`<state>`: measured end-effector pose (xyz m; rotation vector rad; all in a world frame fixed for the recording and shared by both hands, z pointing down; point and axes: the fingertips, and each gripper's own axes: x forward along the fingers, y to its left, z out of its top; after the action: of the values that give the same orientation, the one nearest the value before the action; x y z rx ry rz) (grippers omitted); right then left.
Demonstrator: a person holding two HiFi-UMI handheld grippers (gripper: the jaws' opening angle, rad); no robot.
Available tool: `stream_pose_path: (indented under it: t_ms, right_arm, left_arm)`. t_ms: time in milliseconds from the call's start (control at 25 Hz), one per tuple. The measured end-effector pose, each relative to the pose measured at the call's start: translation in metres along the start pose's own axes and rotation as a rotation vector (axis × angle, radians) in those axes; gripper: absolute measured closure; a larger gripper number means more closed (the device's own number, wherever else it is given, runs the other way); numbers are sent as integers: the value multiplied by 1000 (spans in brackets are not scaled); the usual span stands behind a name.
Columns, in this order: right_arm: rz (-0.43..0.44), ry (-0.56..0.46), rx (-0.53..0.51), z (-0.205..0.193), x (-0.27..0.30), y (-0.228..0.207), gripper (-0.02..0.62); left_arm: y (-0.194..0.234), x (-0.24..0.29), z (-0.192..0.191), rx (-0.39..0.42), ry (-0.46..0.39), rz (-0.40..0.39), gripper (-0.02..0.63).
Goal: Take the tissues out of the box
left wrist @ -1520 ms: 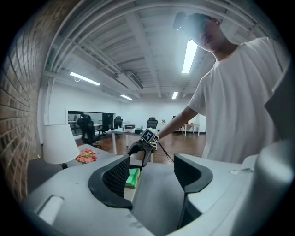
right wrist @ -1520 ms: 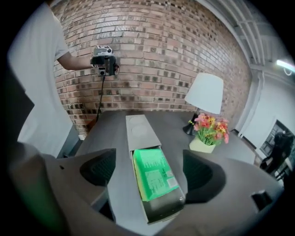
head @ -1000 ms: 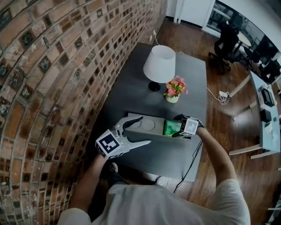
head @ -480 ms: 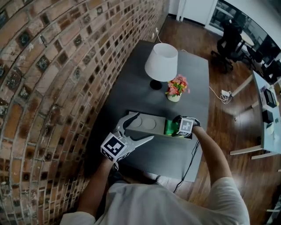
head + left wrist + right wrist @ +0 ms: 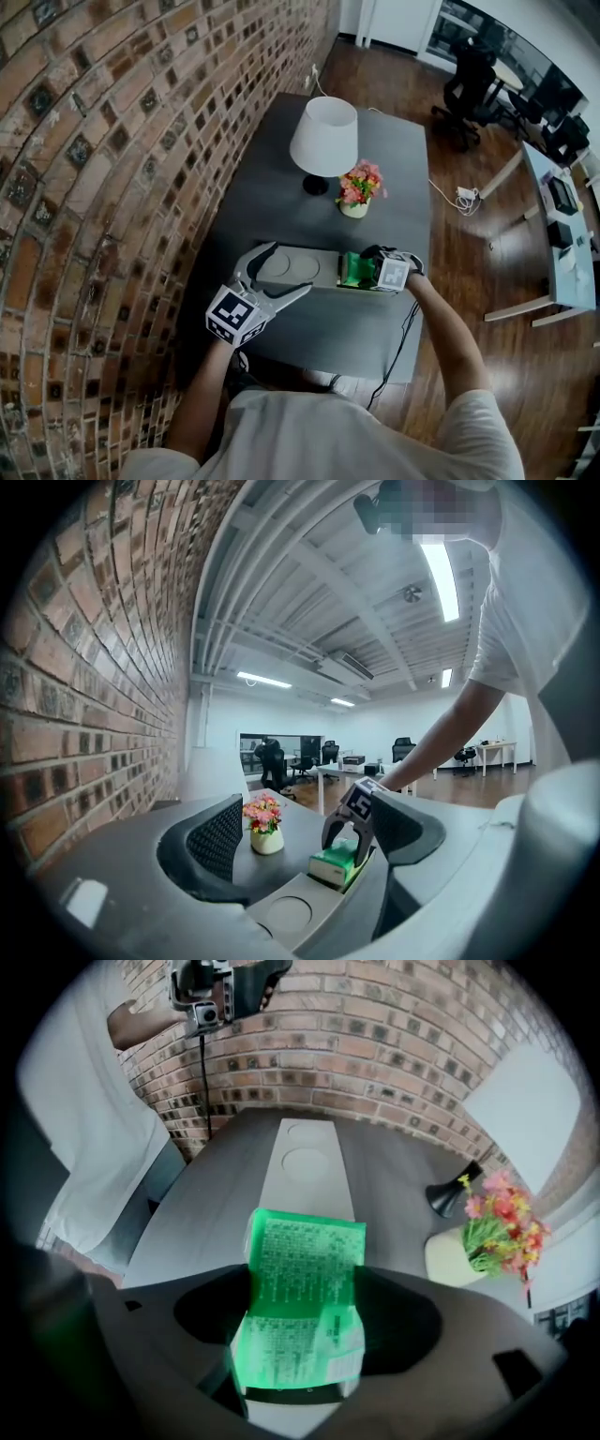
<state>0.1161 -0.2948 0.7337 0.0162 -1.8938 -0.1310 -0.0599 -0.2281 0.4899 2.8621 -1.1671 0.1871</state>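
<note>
A long grey box (image 5: pixel 291 266) lies on the dark table (image 5: pixel 375 150), and a green tissue pack (image 5: pixel 354 270) sticks out of its right end. My right gripper (image 5: pixel 367 272) straddles that pack. Its jaws are closing, and in the right gripper view the pads meet both sides of the green pack (image 5: pixel 305 1288). My left gripper (image 5: pixel 289 268) stands wide open just above the box's left end with nothing between its fingers. In the left gripper view, the right gripper (image 5: pixel 349 841) sits over the pack (image 5: pixel 333 862).
A white lamp (image 5: pixel 323 136) and a small vase of flowers (image 5: pixel 356 187) stand behind the box. A brick wall (image 5: pixel 112 187) runs along the table's left side. The table's front edge is close to the person, and a cable hangs off it.
The right gripper's jaws have narrowed onto the green pack. The left gripper has shifted slightly toward the box's left end, still wide open.
</note>
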Motion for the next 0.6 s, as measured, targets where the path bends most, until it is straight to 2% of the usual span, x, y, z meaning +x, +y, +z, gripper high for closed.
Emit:
stream_pose_path:
  t_ms: [80,200,360,480,600]
  right_arm:
    - [-72,-68,42,6,-21,-8,233]
    - [-182,-224,160,15,-60,-21,233]
    - [-305,-530,313,47,-138,-27,233]
    - [-445,-722,394,63,-203,-26,233]
    - [-605,-868,452,72,-263,-19,233]
  left_arm:
    - [2,5,1,-1,3,-5,176]
    - [2,12,8,0,-15,-18,176]
    - [4,21,24,6,-50,-37,187]
    - [2,27,36,19,-73,-53,189]
    - [-2,28,53,42,-106,-50,192]
